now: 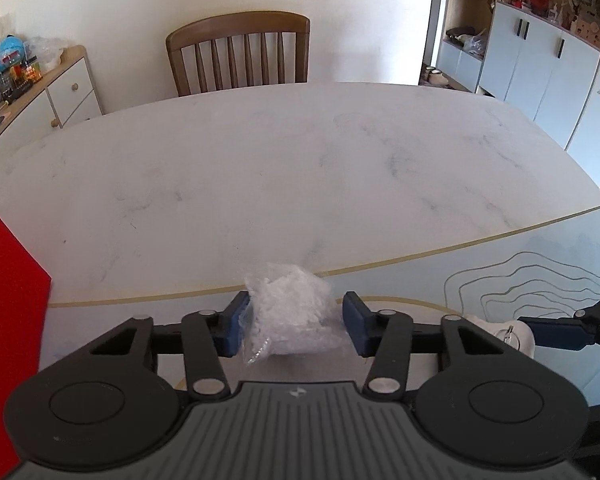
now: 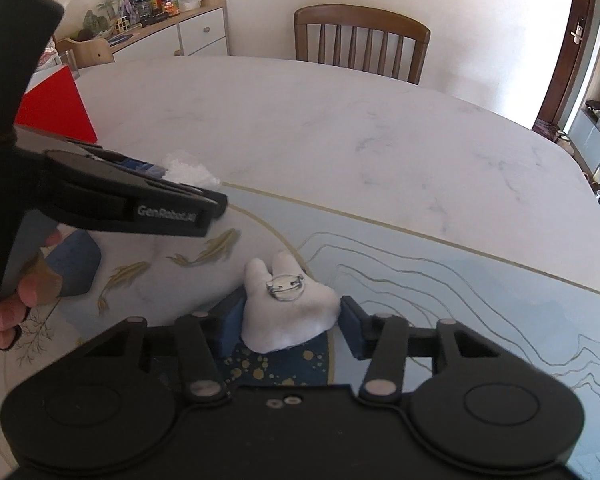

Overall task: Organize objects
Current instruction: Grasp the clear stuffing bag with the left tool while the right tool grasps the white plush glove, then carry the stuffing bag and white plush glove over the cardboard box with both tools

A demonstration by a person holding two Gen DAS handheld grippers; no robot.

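Between left hand-held gripper [image 1: 296, 322] pads: plastic bag [image 1: 290, 312].

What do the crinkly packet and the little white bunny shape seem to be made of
Crinkly packet: looks like thin clear plastic film, glossy and wrinkled, with white bits inside. Bunny shape: seems soft white fabric or felt, matte and puffy, probably stuffed; a shiny metal pin clasp sits on its upturned side.

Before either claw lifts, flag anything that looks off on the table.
One oddity: the white plush brooch between the right claw pads lies face down, its metal pin clasp showing on top. The crumpled clear plastic bag in the left claw looks intact; nothing has spilled onto the mat.
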